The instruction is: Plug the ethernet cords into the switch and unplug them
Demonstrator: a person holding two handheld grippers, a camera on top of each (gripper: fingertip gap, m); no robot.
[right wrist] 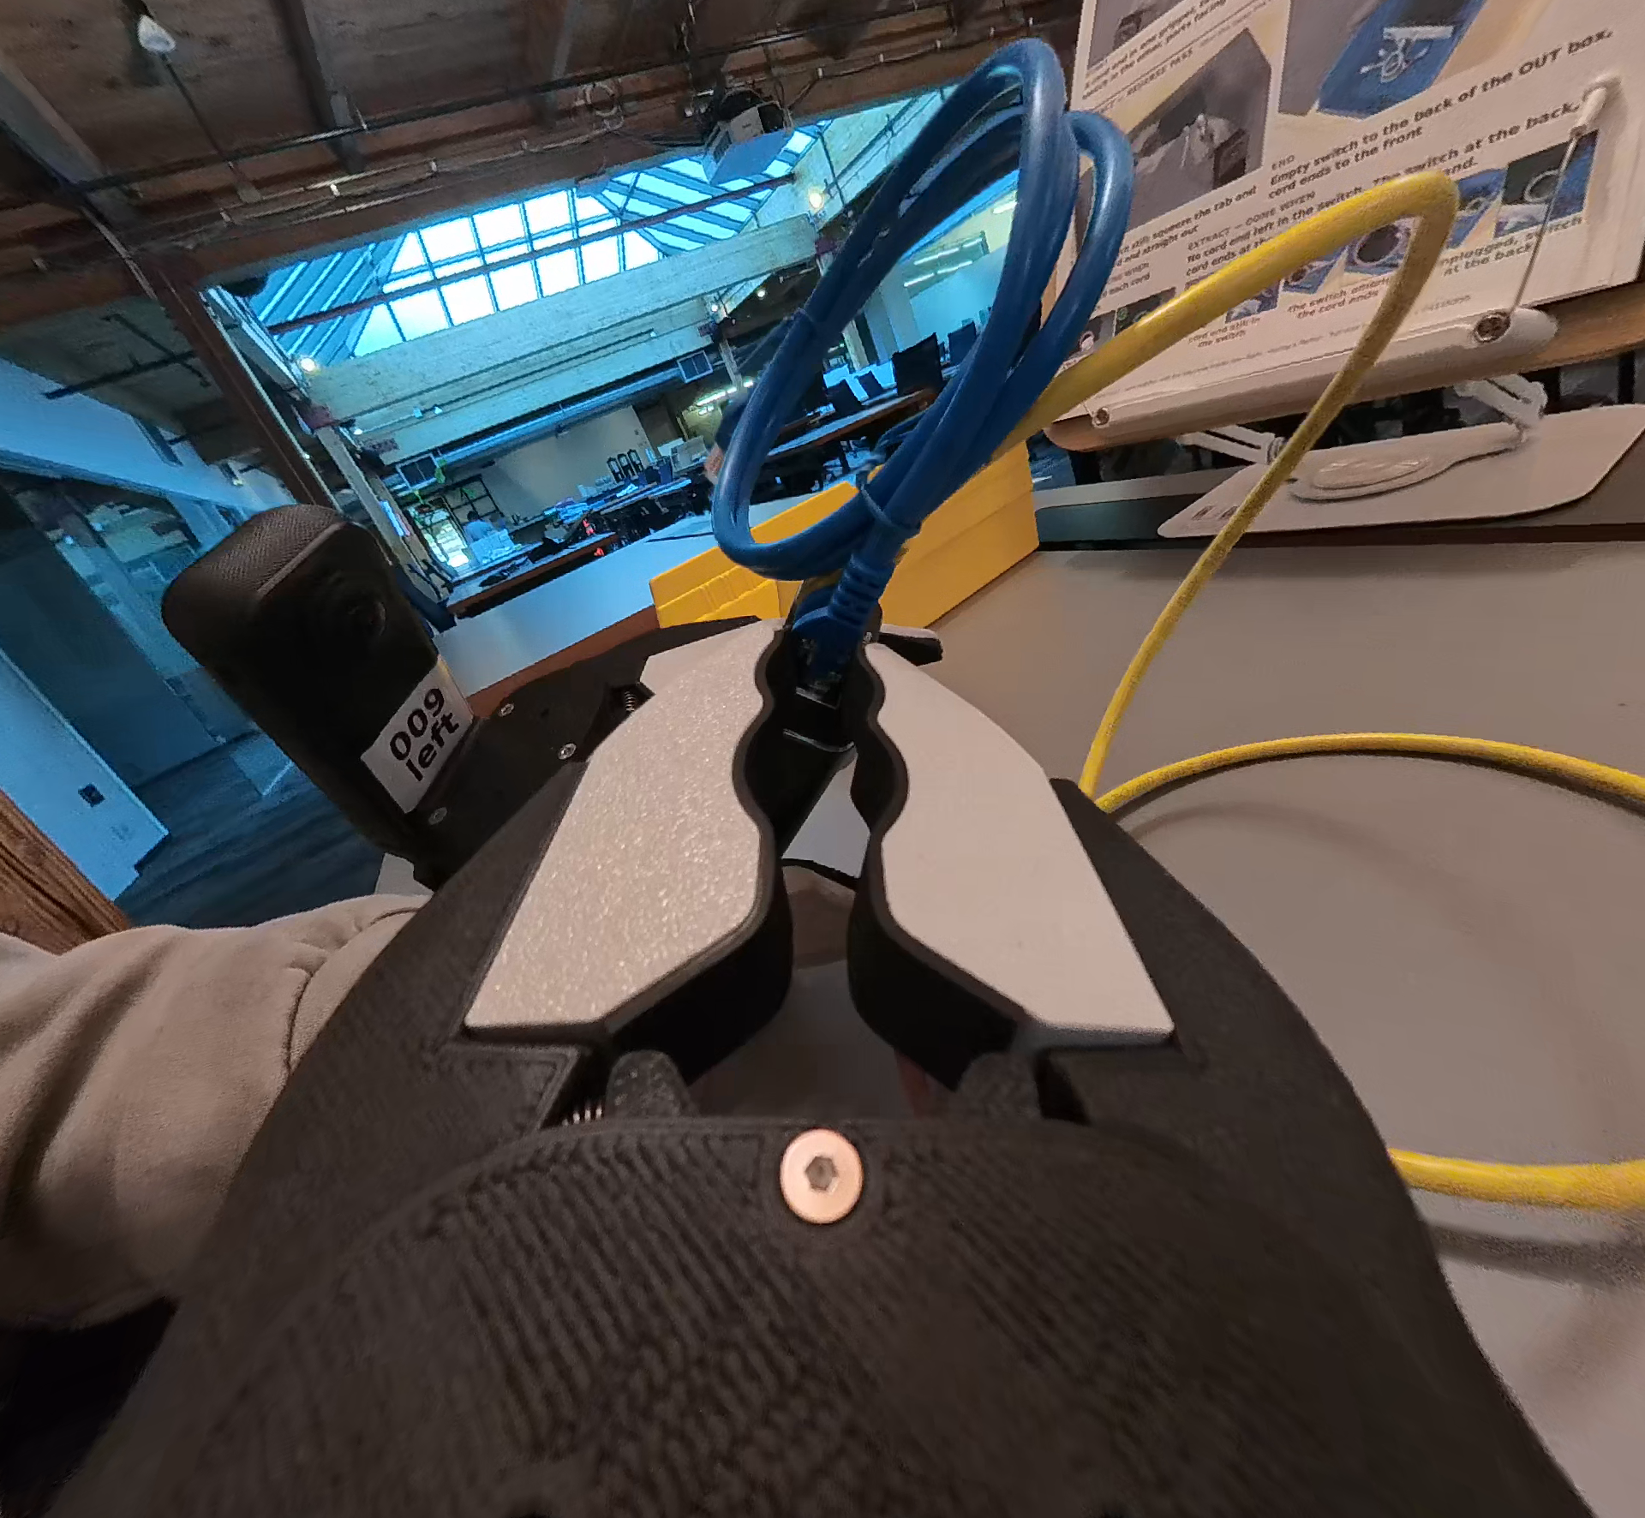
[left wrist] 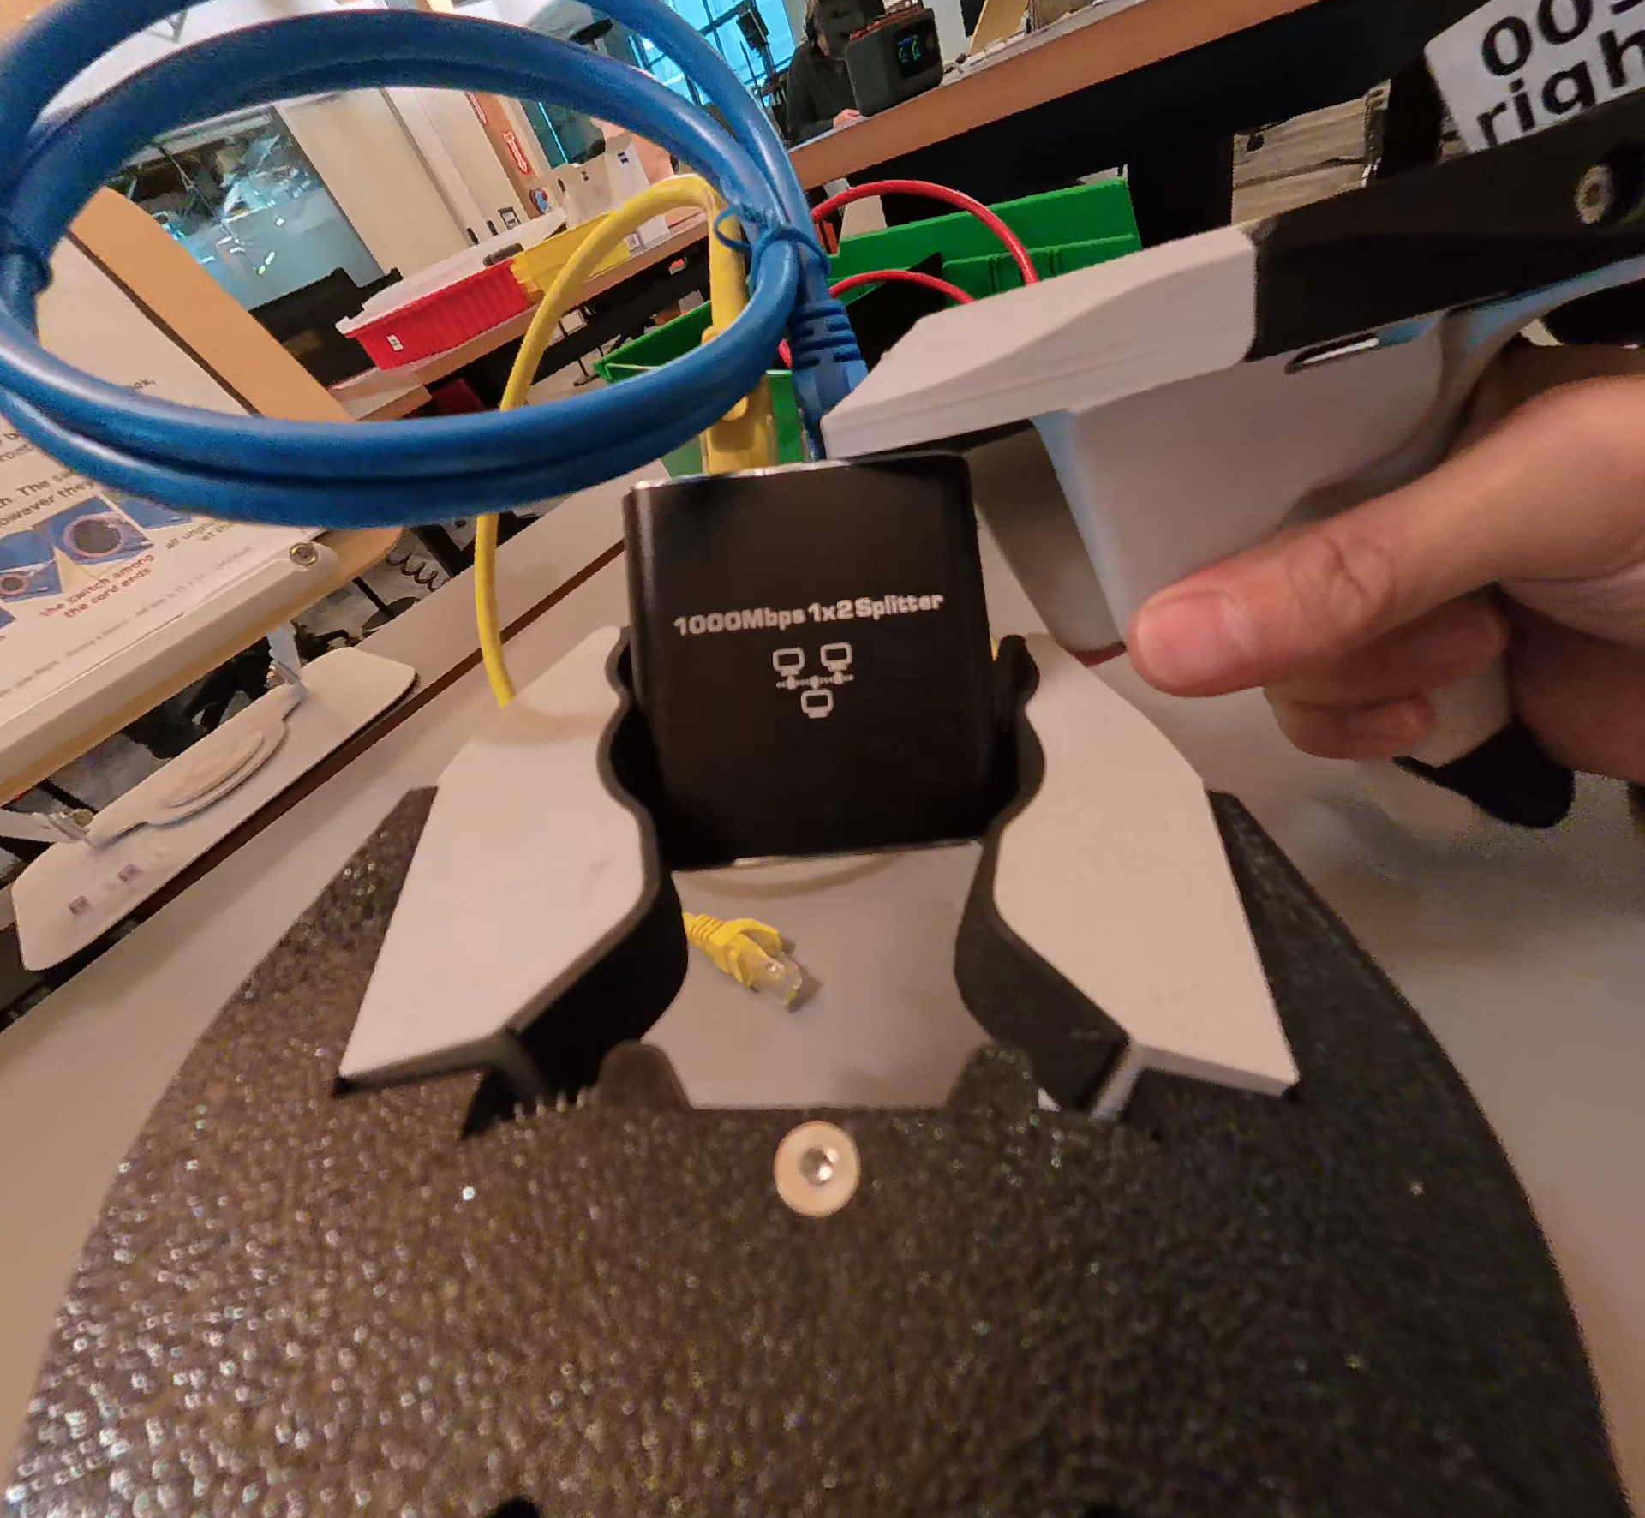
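Note:
My left gripper (left wrist: pixel 819 665) is shut on the black switch (left wrist: pixel 801 781) and holds it upright above the table. My right gripper (left wrist: pixel 890 407) reaches in from the right over the switch's top. In the right wrist view it (right wrist: pixel 821 665) is shut on the blue cord's plug (right wrist: pixel 837 612), right at the switch's top end (right wrist: pixel 814 732). How deep the plug sits is hidden. The blue cord (left wrist: pixel 356 443) coils up and to the left. A yellow cord (left wrist: pixel 552 336) runs into the switch's top beside it. A loose yellow plug (left wrist: pixel 752 955) lies on the table under the switch.
A green bin (left wrist: pixel 979 247) with a red cord (left wrist: pixel 935 194) stands behind the switch. An instruction sheet on a stand (left wrist: pixel 133 585) is at the left, a red tray (left wrist: pixel 445 318) beyond. A yellow bin (right wrist: pixel 890 558) and the yellow cord's loop (right wrist: pixel 1246 496) show on the grey table (right wrist: pixel 1335 941). Left and right tips are no more than a few centimetres apart.

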